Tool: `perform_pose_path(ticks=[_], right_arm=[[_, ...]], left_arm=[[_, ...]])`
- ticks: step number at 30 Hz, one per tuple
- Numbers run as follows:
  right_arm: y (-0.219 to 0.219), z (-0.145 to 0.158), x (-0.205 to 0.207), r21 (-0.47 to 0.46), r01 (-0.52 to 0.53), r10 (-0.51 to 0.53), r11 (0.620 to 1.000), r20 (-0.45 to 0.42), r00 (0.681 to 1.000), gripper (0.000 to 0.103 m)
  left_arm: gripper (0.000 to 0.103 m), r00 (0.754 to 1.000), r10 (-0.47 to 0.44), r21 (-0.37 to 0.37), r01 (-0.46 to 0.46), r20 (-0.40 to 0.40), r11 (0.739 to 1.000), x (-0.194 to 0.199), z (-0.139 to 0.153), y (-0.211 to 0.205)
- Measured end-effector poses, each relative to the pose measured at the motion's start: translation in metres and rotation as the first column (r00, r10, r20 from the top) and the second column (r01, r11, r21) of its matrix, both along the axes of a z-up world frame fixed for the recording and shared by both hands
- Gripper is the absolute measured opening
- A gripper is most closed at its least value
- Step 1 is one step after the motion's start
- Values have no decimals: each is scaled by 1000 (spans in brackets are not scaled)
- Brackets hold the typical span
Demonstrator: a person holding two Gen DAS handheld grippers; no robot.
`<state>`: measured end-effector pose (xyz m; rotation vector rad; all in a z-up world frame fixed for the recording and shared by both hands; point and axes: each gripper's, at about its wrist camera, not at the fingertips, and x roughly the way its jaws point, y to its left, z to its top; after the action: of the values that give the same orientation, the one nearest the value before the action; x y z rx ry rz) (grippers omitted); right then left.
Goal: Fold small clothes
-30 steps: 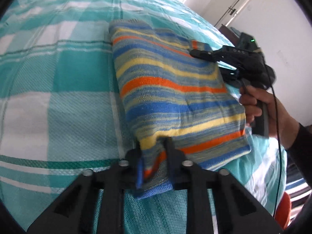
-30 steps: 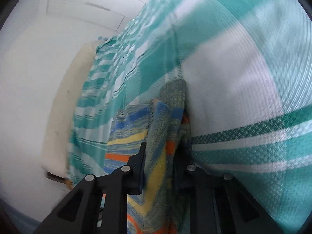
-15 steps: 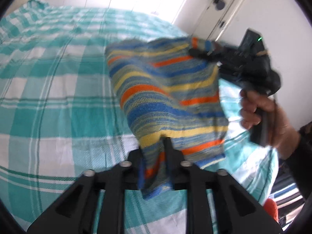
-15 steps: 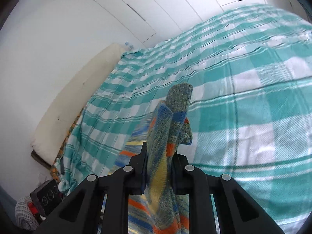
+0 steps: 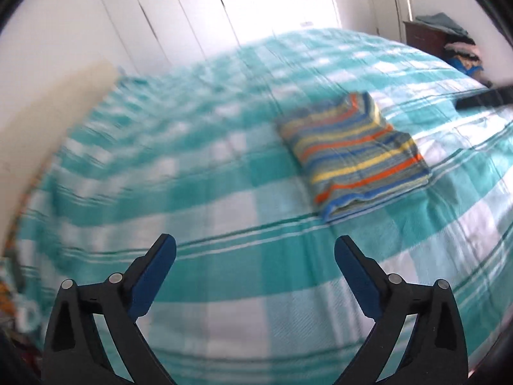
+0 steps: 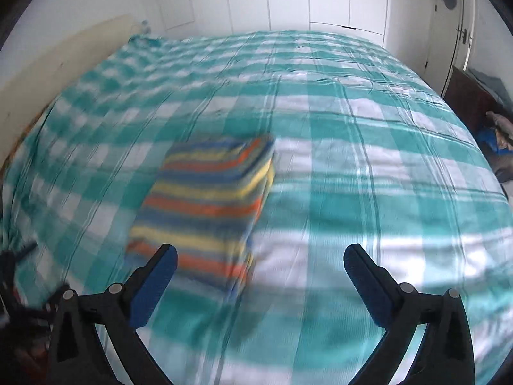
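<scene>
The fold looks finished: the striped knit garment [image 5: 351, 155] lies as a flat, layered rectangle on the bed [image 5: 224, 288], released. Both tools have just been opening and now stand spread wide with nothing between the pads; the left tool [image 5: 255, 268] has the garment farther off and to its right, and the right tool [image 6: 260, 271] has it just beyond and to the left. The next move probably calls for fetching another small garment, perhaps from the heap of clothes [image 5: 461, 51] at the far right. The knit is soft, thick, banded blue, yellow and orange; the bed cover is woven teal-and-white check, slightly wrinkled.
</scene>
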<state>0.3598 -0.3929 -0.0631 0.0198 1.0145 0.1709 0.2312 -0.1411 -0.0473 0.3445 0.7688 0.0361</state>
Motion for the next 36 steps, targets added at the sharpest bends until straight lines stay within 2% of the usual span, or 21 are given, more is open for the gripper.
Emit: perform_pose_path(ticks=[1, 2, 4, 5, 6, 9, 12, 15, 21, 29, 34, 36], right_arm=[[8, 6, -30, 7, 2, -2, 1000, -15, 1000, 103], [11, 9, -49, 16, 7, -7, 1000, -26, 1000, 103], [23, 17, -99, 38, 38, -36, 999, -49, 998, 103], [29, 20, -116, 43, 48, -46, 998, -51, 998, 102], [36, 25, -141, 40, 64, -62, 997, -49, 997, 102], [52, 35, -188, 5, 99, -99, 995, -55, 994, 102], [71, 48, -223, -60, 49, -53, 997, -76, 996, 102], [79, 67, -239, -117, 30, -36, 993, -51, 998, 102], [79, 97, -247, -125, 61, -60, 990, 12, 998, 102], [84, 104, -245, -129, 56, -54, 990, 18, 998, 102], [86, 105, -246, -129, 59, -56, 990, 20, 998, 102], [86, 106, -247, -123, 59, -56, 991, 25, 998, 102]], left_arm=[[100, 1000, 8, 5, -9, 11, 1000, -12, 9, 1], [100, 1000, 13, -11, -13, -16, 1000, -19, 17, 4], [100, 993, 0, -62, -8, -116, 998, -24, 27, 8], [100, 983, -13, -114, -8, -181, 993, -31, 34, 14], [100, 978, -21, -156, -12, -209, 988, -36, 38, 17], [100, 968, -36, -290, -38, -248, 956, -54, 49, 33], [100, 965, -34, -291, -45, -260, 956, -66, 53, 32], [100, 972, -27, -281, -40, -232, 959, -81, 64, 30], [100, 986, -5, -252, -37, -165, 967, -93, 82, 31], [100, 989, 3, -268, -42, -145, 963, -98, 90, 37], [100, 989, -12, -308, -35, -147, 951, -104, 92, 40], [100, 993, -9, -286, -26, -120, 958, -108, 94, 37]])
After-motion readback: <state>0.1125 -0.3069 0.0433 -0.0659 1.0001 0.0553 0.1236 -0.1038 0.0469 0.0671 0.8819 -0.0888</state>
